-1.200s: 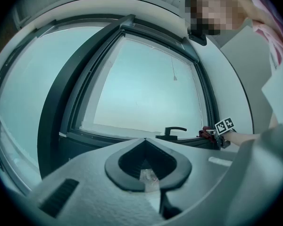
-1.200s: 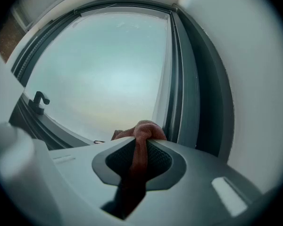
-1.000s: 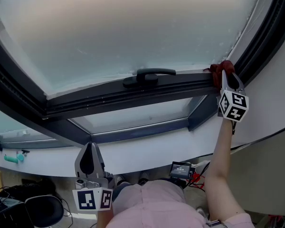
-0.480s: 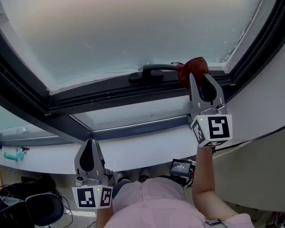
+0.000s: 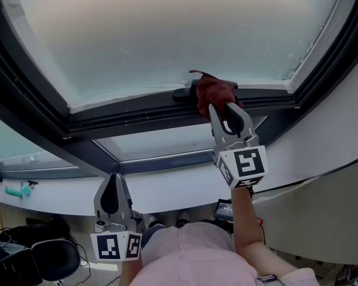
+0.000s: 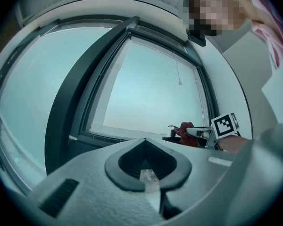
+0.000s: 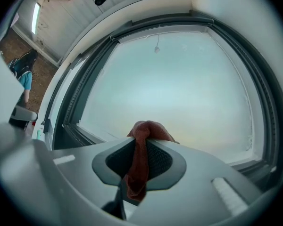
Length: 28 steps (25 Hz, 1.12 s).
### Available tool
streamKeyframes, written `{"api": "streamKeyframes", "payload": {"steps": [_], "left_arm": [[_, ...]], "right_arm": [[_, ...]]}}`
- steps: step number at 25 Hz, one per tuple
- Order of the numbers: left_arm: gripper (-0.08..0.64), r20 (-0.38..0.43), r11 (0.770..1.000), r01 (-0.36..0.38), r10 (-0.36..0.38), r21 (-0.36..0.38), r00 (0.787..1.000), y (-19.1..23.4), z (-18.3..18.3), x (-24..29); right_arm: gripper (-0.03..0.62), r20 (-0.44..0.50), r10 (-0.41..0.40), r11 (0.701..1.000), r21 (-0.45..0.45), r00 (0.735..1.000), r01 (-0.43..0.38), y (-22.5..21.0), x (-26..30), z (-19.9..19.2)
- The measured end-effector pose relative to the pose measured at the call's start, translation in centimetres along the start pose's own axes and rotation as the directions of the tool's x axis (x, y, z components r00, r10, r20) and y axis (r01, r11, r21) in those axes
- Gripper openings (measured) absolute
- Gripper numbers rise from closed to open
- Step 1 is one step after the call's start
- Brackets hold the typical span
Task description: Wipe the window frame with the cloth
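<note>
A dark red cloth (image 5: 215, 93) is pinched in my right gripper (image 5: 219, 105), which is shut on it and presses it against the dark window frame (image 5: 131, 115) right over the black window handle (image 5: 182, 92). In the right gripper view the cloth (image 7: 140, 160) hangs between the closed jaws with frosted glass (image 7: 179, 84) beyond. My left gripper (image 5: 111, 190) is held low, well below the sill, jaws shut with nothing in them. From the left gripper view I see the cloth (image 6: 187, 133) and the right gripper (image 6: 198, 133) far off at the frame's lower rail.
The white sill (image 5: 179, 186) runs below the frame, with a white wall (image 5: 340, 124) to the right. A second dark window frame (image 5: 24, 174) continues left. A small device (image 5: 225, 208) with wires sits under the sill. A black chair (image 5: 48, 261) stands at the lower left.
My right gripper has slid the cloth leftwards along the lower frame rail, from the right corner to the handle. The left gripper has stayed put.
</note>
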<state>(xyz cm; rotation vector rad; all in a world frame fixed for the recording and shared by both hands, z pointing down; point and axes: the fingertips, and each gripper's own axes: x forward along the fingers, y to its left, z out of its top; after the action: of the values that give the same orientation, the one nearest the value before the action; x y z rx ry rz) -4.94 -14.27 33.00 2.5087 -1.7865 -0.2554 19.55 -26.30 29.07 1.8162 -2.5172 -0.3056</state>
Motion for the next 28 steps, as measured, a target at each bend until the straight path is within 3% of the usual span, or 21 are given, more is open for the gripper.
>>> {"api": "streamKeyframes", "payload": {"steps": [8,16,28], "left_arm": [[-0.005,0.000,1.000,0.001,-0.001,-0.007,1.000,0.2,-0.1,-0.3],[-0.005,0.003,1.000,-0.013,0.013,-0.006,1.000,0.1,-0.1,-0.6],[-0.005,-0.002,1.000,-0.012,0.012,-0.001,1.000,-1.1,-0.5,-0.6]], "right_arm": [[0.069,-0.091,0.035,0.998,-0.055,0.995,-0.040,1.7,2.0,-3.5],[0.069,-0.091,0.041,0.992,-0.112,0.995,-0.051,1.0,2.2,-3.8],[0.069,-0.104,-0.097,0.991,-0.097,0.990,0.087,-6.4,-0.1,-4.8]]}}
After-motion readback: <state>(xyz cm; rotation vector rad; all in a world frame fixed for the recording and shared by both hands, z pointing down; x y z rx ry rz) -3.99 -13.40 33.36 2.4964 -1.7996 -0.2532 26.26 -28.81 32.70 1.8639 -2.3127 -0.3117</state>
